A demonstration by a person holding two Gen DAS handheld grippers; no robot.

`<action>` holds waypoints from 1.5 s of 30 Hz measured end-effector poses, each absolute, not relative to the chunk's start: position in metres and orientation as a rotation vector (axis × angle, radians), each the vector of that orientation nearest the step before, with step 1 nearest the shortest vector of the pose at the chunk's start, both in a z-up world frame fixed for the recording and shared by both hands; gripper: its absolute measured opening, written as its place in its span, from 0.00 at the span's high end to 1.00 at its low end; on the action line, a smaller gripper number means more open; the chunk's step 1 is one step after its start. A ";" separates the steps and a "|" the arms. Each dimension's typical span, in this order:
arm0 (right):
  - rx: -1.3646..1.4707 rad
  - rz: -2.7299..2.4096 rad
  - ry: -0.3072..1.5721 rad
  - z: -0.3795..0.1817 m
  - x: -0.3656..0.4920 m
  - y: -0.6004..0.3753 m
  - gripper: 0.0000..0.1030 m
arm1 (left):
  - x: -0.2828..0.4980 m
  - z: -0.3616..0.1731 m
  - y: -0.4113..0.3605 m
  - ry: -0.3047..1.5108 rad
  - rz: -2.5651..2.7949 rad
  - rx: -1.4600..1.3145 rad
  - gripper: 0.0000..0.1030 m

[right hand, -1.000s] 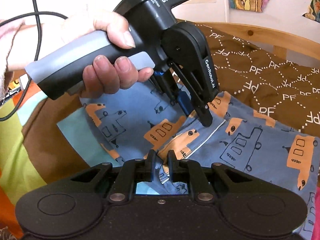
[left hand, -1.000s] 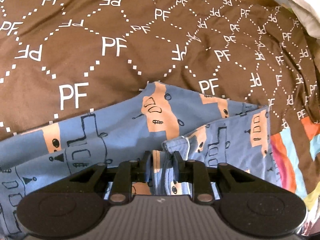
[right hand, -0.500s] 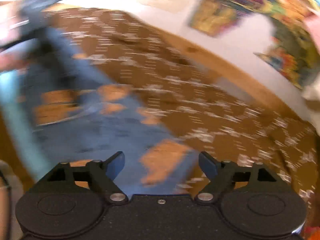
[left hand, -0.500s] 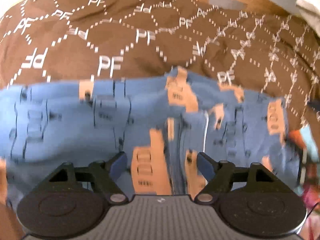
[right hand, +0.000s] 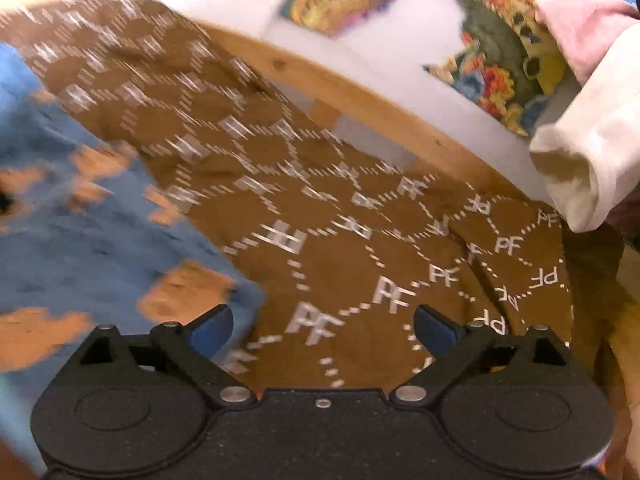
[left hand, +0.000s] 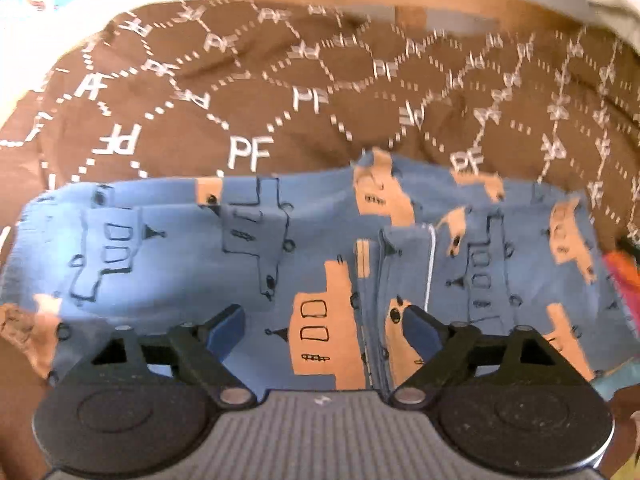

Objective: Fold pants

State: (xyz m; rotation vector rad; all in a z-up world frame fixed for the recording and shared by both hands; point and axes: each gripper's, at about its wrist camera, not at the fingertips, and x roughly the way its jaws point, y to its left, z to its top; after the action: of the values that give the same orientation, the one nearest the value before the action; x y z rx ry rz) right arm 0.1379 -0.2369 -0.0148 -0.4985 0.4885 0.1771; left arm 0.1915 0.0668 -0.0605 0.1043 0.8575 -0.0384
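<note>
1. Both jaws, clamped on fabric a sec earlier, were found spread wide: left gripper point(left hand: 324, 326), right gripper point(right hand: 323, 326).
2. Pants point(left hand: 280, 248) were left folded mid-frame on brown blanket point(left hand: 280, 112); fold judged set.

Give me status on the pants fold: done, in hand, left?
Done: the pants lie on the brown bedspread with one layer lapped over, its white-stitched edge on top. In hand: nothing; left gripper and right gripper are both open and empty. Left: probably further folds; the bundle looks long.
</note>
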 end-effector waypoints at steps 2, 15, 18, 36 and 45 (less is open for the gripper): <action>-0.535 0.235 0.510 -0.018 0.117 -0.228 0.01 | 0.182 -0.061 0.066 0.846 -0.034 0.097 0.11; -0.473 0.196 0.489 -0.024 0.094 -0.234 0.01 | 0.160 -0.075 0.060 0.866 0.091 0.134 0.03; -0.471 0.223 0.494 -0.030 0.092 -0.234 0.01 | 0.157 -0.072 0.061 0.857 0.101 0.136 0.01; -0.462 0.509 0.359 -0.009 0.178 -0.186 0.01 | 0.147 -0.076 0.073 0.872 0.004 0.233 0.00; -0.648 0.704 0.460 -0.042 0.224 -0.098 0.01 | 0.151 -0.079 0.070 0.890 0.004 0.235 0.00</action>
State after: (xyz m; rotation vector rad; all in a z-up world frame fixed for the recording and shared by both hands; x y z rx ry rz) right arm 0.2240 -0.0983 -0.0423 -0.6481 0.4599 0.7044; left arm 0.1512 0.0703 -0.0788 0.2347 0.8897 0.0042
